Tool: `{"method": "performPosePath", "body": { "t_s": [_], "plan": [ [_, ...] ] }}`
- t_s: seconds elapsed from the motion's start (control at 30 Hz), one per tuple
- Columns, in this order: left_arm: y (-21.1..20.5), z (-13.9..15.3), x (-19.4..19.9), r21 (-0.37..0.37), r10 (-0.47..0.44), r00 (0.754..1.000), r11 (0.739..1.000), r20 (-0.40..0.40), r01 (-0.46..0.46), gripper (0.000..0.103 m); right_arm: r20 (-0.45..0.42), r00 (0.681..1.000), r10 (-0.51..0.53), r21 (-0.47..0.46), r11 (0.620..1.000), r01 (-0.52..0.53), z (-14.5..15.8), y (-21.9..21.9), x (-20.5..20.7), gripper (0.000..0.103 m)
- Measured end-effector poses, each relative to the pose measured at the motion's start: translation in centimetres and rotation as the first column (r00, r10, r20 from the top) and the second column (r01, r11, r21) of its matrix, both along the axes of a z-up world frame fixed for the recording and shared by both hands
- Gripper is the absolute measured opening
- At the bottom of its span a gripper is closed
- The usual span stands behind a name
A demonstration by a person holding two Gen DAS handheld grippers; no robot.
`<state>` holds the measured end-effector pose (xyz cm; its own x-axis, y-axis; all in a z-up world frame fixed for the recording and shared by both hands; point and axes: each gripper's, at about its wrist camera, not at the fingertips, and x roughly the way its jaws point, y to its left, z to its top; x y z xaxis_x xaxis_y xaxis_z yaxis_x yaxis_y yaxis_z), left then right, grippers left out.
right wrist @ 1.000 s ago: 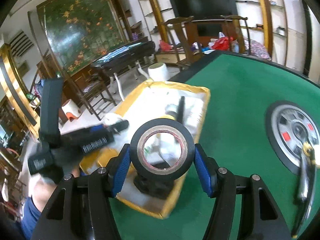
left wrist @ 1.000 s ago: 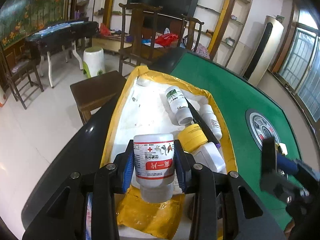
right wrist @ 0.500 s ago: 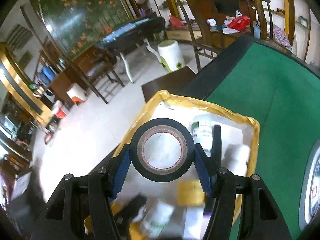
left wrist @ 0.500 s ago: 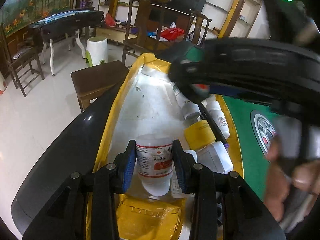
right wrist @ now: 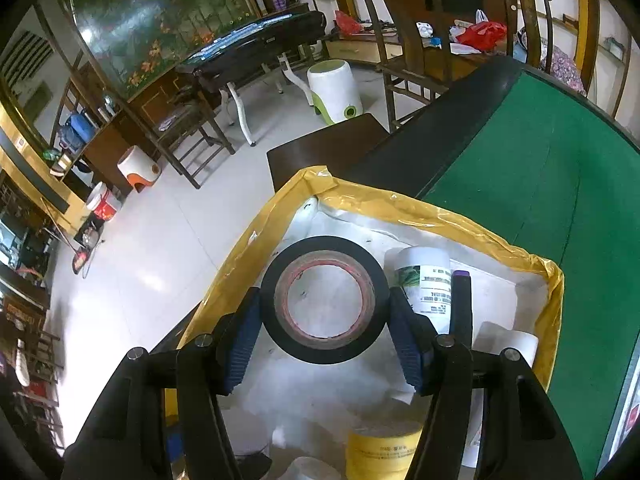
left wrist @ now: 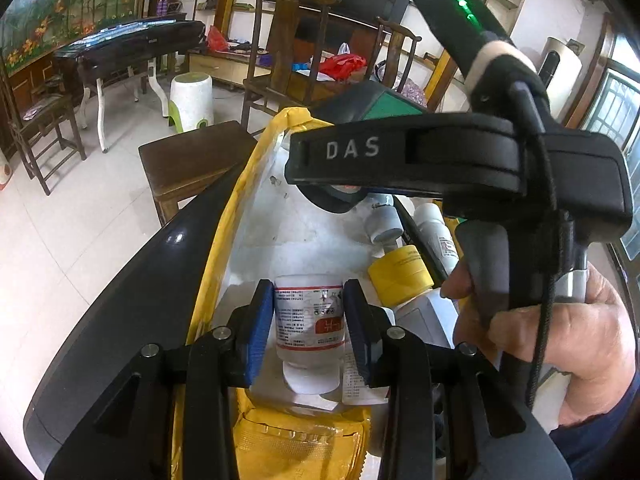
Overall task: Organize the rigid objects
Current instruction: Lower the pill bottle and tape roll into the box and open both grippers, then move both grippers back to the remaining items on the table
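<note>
Placement step: the right gripper (right wrist: 325, 326), clamped on the black tape roll (right wrist: 324, 304), and the left gripper (left wrist: 308, 330), clamped on the white bottle (left wrist: 309, 320), hang over the yellow-edged box (right wrist: 440, 214), roll toward its far-left corner; next, lower and release.

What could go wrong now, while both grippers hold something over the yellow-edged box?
1. The black tape roll is pinched only at its rim by the right gripper; it may roll out and fall on the green-label bottle.
2. The right gripper's body crosses just above the left gripper, so the two could collide.
3. The white medicine bottle hangs cap-down over crowded items and may tip on landing.
</note>
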<state>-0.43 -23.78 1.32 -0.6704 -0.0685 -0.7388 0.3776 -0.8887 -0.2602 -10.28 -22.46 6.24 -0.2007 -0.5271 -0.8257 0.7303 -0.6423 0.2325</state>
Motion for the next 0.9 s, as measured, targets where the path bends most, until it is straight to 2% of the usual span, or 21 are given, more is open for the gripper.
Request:
{"method": "performPosePath", "body": {
  "t_s": [0.17, 0.37, 0.4, 0.47, 0.7, 0.9],
  "plan": [
    [-0.1, 0.1, -0.2, 0.003, -0.013, 1.000, 1.000, -0.001, 0.013, 0.034, 0.028, 1.000, -0.007, -0.009, 1.000, 0.007, 0.3, 0.4, -0.3, 0.057],
    [0.3, 0.6, -0.1, 0.001, -0.021, 1.000, 1.000, -0.015, 0.021, 0.058, 0.007, 1.000, -0.007, -0.045, 0.999, 0.007, 1.5, 1.7, 0.3, 0.057],
    [0.2, 0.6, 0.0, 0.003, -0.009, 1.000, 1.000, -0.015, 0.009, 0.060, 0.004, 1.000, -0.001, -0.051, 0.999, 0.002, 1.6, 1.7, 0.4, 0.062],
    [0.0, 0.6, 0.2, 0.020, -0.003, 1.000, 1.000, -0.014, 0.004, 0.060, -0.018, 1.000, -0.004, -0.053, 0.999, 0.003, 2.1, 1.8, 0.7, 0.069],
    [0.2, 1.4, 1.1, 0.018, 0.004, 0.999, 1.000, -0.035, -0.003, 0.060, -0.054, 0.998, 0.009, -0.129, 0.992, -0.016, 4.5, 3.2, 2.5, 0.069],
    [1.0, 3.1, 2.0, 0.013, -0.008, 0.996, 1.000, -0.089, 0.010, 0.060, -0.095, 0.995, -0.026, -0.209, 0.978, 0.005, 5.6, 7.3, 5.9, 0.069]
  ]
}}
